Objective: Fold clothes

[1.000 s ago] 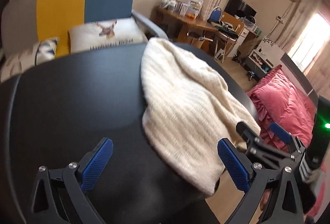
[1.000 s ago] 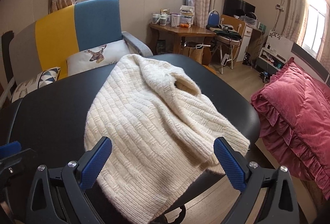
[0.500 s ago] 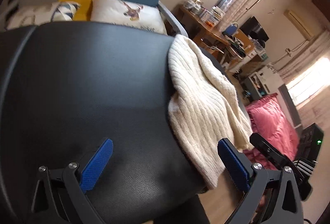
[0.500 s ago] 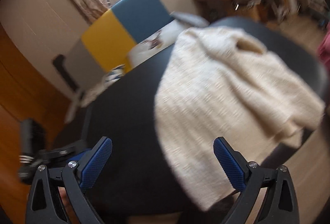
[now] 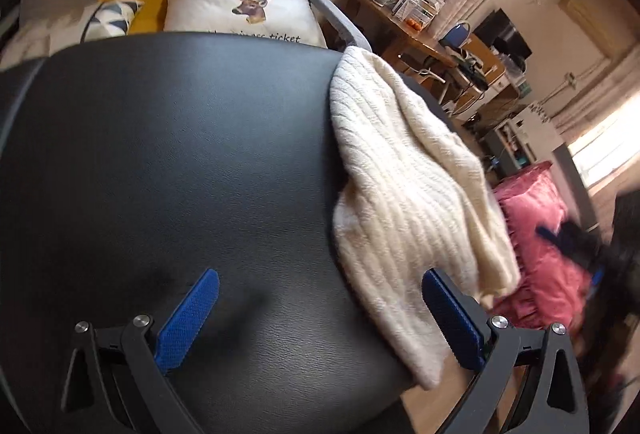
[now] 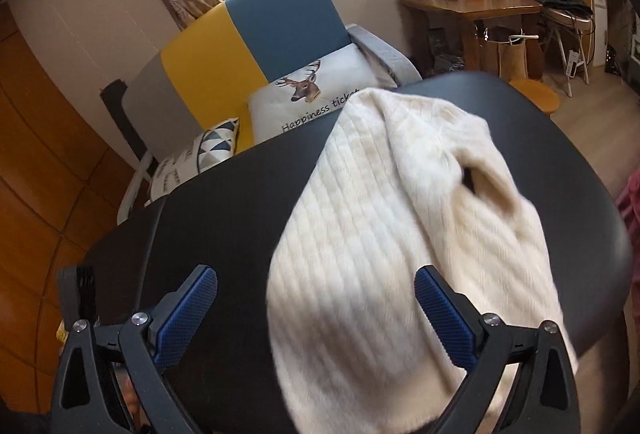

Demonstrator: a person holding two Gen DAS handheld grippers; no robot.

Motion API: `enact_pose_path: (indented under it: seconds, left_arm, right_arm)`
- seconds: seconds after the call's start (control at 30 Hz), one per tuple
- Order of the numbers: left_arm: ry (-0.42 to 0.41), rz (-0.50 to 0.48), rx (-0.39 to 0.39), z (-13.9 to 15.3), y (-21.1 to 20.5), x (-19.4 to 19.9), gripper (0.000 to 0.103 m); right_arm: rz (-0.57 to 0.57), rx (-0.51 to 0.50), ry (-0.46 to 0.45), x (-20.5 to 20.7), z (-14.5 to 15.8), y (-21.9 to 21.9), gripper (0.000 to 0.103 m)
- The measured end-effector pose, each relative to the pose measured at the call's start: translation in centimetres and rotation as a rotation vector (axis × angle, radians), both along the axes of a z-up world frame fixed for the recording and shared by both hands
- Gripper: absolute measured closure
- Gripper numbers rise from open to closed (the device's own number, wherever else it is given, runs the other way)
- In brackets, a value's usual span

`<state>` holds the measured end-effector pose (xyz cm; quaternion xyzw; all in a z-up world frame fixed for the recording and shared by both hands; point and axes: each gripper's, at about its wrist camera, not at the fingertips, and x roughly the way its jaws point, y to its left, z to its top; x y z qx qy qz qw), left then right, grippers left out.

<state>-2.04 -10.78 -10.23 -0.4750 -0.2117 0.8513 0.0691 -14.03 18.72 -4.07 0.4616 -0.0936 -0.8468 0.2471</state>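
While both pairs of blue pads were spread wide and held nothing, the work of folding had not yet begun. The left gripper (image 5: 318,312) had one pad over the bare black table (image 5: 168,162) and the other pad just at the near hem of the cream knitted sweater (image 5: 404,186); the fabric passed in front of that pad without being pinched. The right gripper (image 6: 316,308) stood with the sweater (image 6: 384,234) filling most of the gap between its fingers, but again there was no contact that I could confirm.

The sweater lay crumpled on the right part of the table (image 6: 224,218), with its near edge hanging over the rim and an opening, perhaps the neck or a sleeve hole, turned upward. I judge it lay so because it was only dropped there, not spread. The wide jaws fitted a stage of approach: thick knit needs a large opening to take a hem.

Both grippers pointed forward and a little downward over the near edge of the table, and both views were tilted, so the wrists seemed rolled. The left one was low, close to the surface. Behind the table stood a sofa (image 6: 276,18) with a deer cushion (image 6: 316,94).
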Motion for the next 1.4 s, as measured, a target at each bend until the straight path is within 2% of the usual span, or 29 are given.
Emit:
enact_pose_path:
  seconds: [0.1, 0.2, 0.3, 0.33, 0.4, 0.5, 0.63, 0.8, 0.97, 1.07, 1.1, 1.17, 1.2, 1.23, 1.3, 1.4]
  left_arm:
    - [-0.033, 0.011, 0.003, -1.0, -1.2, -1.3, 0.000]
    - [-0.073, 0.045, 0.094, -2.1, -2.8, -3.5, 0.000]
    - [-0.092, 0.052, 0.136, -2.4, -3.3, -5.7, 0.001]
    - [-0.100, 0.040, 0.161, -2.6, -3.2, -6.8, 0.001]
    - [-0.126, 0.024, 0.200, -3.0, -2.8, -8.8, 0.001]
    - [-0.161, 0.013, 0.236, -3.6, -1.9, -11.0, 0.001]
    - [-0.211, 0.001, 0.279, -4.8, 0.0, -12.8, 0.001]
    - [-0.285, 0.036, 0.338, -6.5, 1.2, -13.2, 0.002]
    - [-0.308, 0.067, 0.332, -6.8, 1.6, -12.6, 0.004]
    - [-0.357, 0.093, 0.468, -7.6, 0.9, -12.2, 0.004]
    - [-0.367, 0.100, 0.506, -7.9, 0.7, -12.0, 0.005]
    - [-0.387, 0.108, 0.580, -8.3, 0.3, -11.7, 0.030]
    - [-0.393, 0.104, 0.600, -8.2, 0.5, -11.6, 0.045]
    - [-0.393, 0.090, 0.600, -8.1, 0.8, -11.5, 0.047]
    - [-0.386, 0.082, 0.552, -7.7, 1.3, -11.6, 0.049]
    - [-0.383, 0.063, 0.534, -7.6, 2.1, -11.3, 0.067]
  right_arm:
    - [-0.039, 0.099, 0.003, -4.9, -0.6, -1.2, 0.001]
    - [-0.097, 0.045, -0.084, -8.7, -2.2, -0.3, 0.003]
    - [-0.146, -0.012, -0.132, -9.6, -3.9, 1.5, 0.003]
    - [-0.143, -0.042, -0.157, -9.4, -4.5, 2.1, 0.003]
    - [-0.146, -0.029, -0.172, -8.4, -5.5, 2.9, 0.003]
    - [-0.177, 0.020, -0.149, -6.1, -6.3, 4.5, 0.003]
    - [-0.210, -0.017, -0.159, -3.2, -7.1, 6.9, 0.003]
    - [-0.235, -0.027, -0.156, -1.3, -8.0, 8.3, 0.003]
    - [-0.272, -0.040, -0.174, -0.6, -9.1, 9.4, 0.003]
    - [-0.296, -0.038, -0.186, -0.1, -9.8, 10.0, 0.003]
    - [-0.299, -0.044, -0.185, 0.1, -9.9, 10.1, 0.003]
    - [-0.303, -0.053, -0.186, 0.4, -10.1, 10.2, 0.003]
    - [-0.305, -0.057, -0.187, 0.6, -10.2, 10.2, 0.003]
    - [-0.305, -0.059, -0.187, 0.8, -10.2, 10.2, 0.003]
    - [-0.307, -0.047, -0.182, 1.0, -10.5, 9.9, 0.003]
    - [-0.295, -0.024, -0.179, 1.1, -10.6, 9.5, 0.003]
